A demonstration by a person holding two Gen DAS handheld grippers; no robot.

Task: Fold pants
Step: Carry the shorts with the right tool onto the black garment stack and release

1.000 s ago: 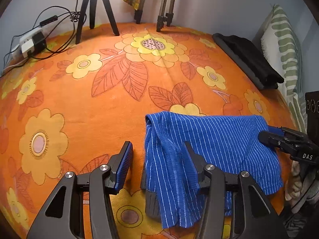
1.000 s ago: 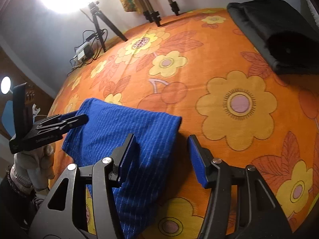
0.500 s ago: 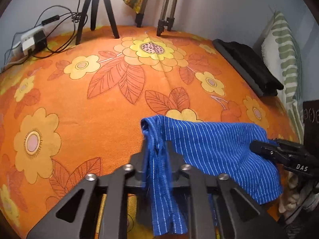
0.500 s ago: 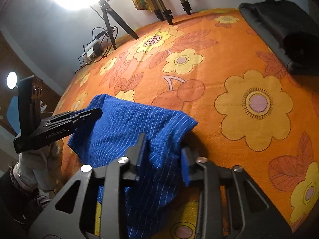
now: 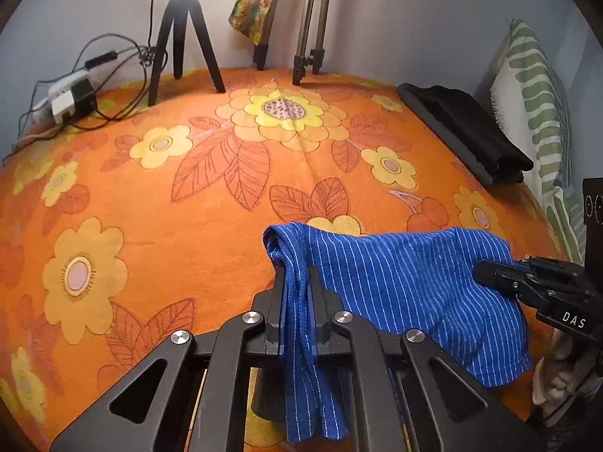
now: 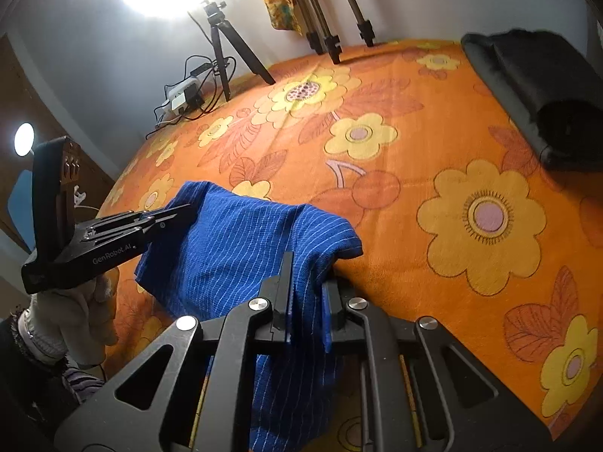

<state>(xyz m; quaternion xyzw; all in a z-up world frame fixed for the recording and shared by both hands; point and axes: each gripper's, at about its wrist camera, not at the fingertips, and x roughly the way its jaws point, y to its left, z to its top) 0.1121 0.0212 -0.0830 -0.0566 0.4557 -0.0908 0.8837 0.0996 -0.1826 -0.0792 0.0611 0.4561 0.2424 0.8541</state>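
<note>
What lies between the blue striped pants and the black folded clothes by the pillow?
Only bare orange floral blanket; nothing sits between the blue pants and the black folded clothes, as the left wrist view shows.

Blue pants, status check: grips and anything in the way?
Left gripper shut on one end of the blue pants; right gripper shut on the other, jaws just closed. Pants bunched, not yet folded. Orange blanket ahead open; black clothes far off.
</note>
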